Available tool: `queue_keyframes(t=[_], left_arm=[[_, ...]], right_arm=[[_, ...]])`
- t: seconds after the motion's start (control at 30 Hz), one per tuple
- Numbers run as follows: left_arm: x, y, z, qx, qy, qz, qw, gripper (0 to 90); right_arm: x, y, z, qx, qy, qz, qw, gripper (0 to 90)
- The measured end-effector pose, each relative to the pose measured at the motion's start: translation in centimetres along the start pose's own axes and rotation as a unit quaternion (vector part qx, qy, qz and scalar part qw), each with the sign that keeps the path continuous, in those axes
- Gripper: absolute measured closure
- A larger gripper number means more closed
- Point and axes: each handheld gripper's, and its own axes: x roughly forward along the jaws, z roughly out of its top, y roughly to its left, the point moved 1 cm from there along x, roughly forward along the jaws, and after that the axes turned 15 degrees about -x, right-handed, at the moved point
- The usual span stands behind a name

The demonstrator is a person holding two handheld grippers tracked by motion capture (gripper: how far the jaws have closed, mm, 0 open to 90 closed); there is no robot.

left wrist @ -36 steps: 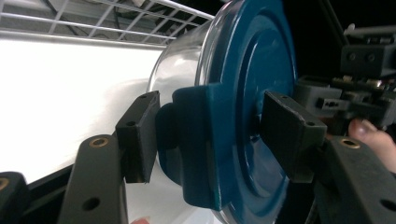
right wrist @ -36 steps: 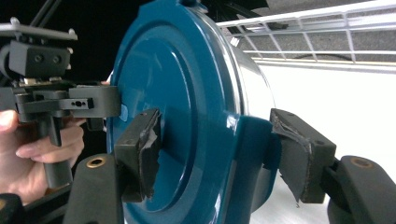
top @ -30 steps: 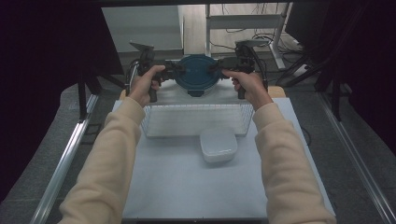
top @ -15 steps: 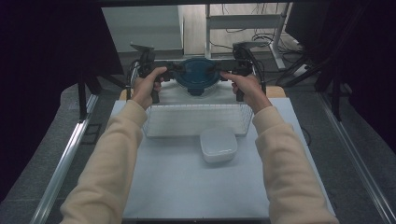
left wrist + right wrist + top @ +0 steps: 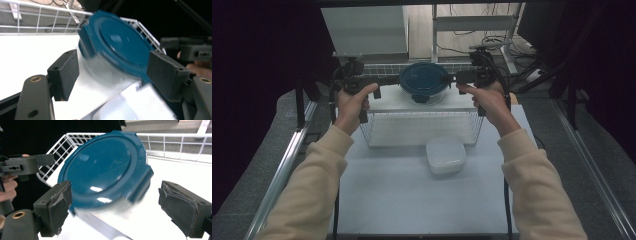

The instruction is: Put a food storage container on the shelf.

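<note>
The person's two arms reach out over the table [image 5: 412, 200], in pale yellow sleeves. The left hand [image 5: 352, 100] holds the left gripper [image 5: 384, 80], which lies flat and points sideways at the round box. The right hand [image 5: 487, 97] holds the right gripper [image 5: 452, 77] the same way, pointing in from the other side. The two grippers face each other with the box between them.

The round box [image 5: 424, 81] has a blue lid and a see-through bottom. It sits on the white top of the wire rack [image 5: 422, 127], at the far end of the table. A small white box [image 5: 445, 154] sits on the table just in front of the rack.

In the left gripper view, the left gripper [image 5: 112, 71] has its jaws wide apart. They have just been opening. The round box [image 5: 117, 47] sits beyond the two pads and looks blurry. One pad lines up with the lid's edge, and I cannot tell if it touches. The other pad is clear of the box.

In the right gripper view, the right gripper [image 5: 115, 205] also has its jaws wide apart, and they too have just been opening. The round box [image 5: 102, 167] sits past the pads. The pads do not press on it.
</note>
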Motion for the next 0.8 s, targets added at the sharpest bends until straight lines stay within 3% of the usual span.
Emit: queue_keyframes(t=[0.17,0.3,0.4,0.6,0.7,0.8], left_arm=[[-2.4,-0.2,-3.3,0.033,0.002,-0.008,0.9994,26.2],[-3.9,-0.1,-6.3,0.064,0.013,-0.002,0.9978,26.3],[-4.9,0.1,-8.7,0.084,0.023,0.006,0.9962,26.5],[-6.4,0.6,-12.5,0.105,0.030,0.023,0.9937,26.5],[-6.8,1.3,-14.5,0.106,0.032,0.034,0.9933,26.4],[-6.8,1.8,-16.2,0.114,0.040,0.051,0.9914,26.3]], right_arm=[[-2.2,1.0,-3.1,-0.034,-0.017,0.015,0.9992,14.7],[-3.8,2.0,-6.2,-0.068,-0.030,0.007,0.9972,16.6],[-4.6,2.7,-8.2,-0.078,-0.039,0.012,0.9961,16.8],[-5.6,4.4,-12.6,-0.097,-0.042,0.024,0.9941,17.9],[-5.7,4.9,-14.7,-0.097,-0.037,0.028,0.9942,18.3],[-5.7,5.3,-16.7,-0.103,-0.027,0.017,0.9942,18.5]])
